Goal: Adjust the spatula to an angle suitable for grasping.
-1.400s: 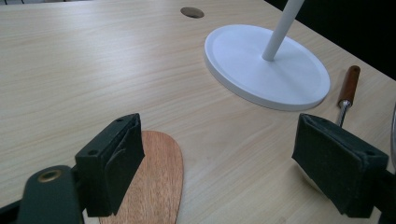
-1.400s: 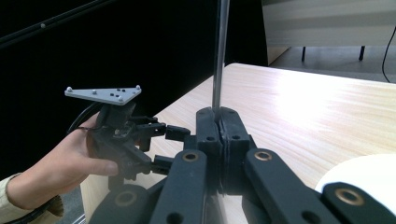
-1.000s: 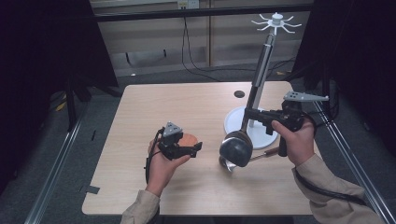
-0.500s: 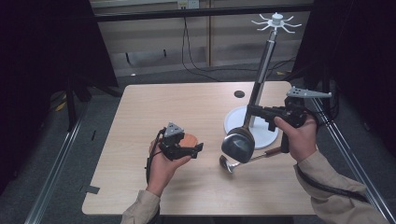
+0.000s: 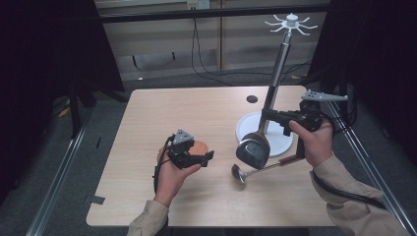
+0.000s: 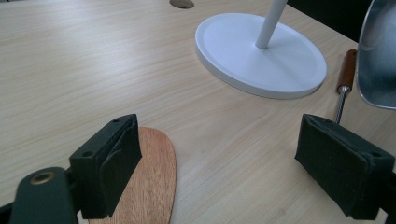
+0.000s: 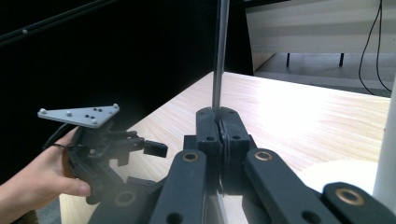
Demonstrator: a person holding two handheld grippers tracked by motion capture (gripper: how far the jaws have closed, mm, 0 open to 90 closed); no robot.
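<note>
Item: ladle point(image 5: 253, 150), clamped by its thin metal handle in the right gripper point(image 7: 219, 122), bowl hanging near the white stand point(image 5: 282, 142), presumably for hanging. Left gripper point(image 6: 219, 158) idle, jaws spread, over a wooden disc point(image 6: 149, 182).

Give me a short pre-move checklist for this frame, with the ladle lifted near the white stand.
1. Right gripper shut on the ladle handle: ok.
2. Ladle bowl off the table: ok.
3. Left gripper open and holding nothing: ok.
4. Left gripper apart from the stand base: ok.
5. Small spoon lies close under the ladle bowl, may get bumped: not ok.
6. Which hook on the stand top is free: cannot tell.
</note>
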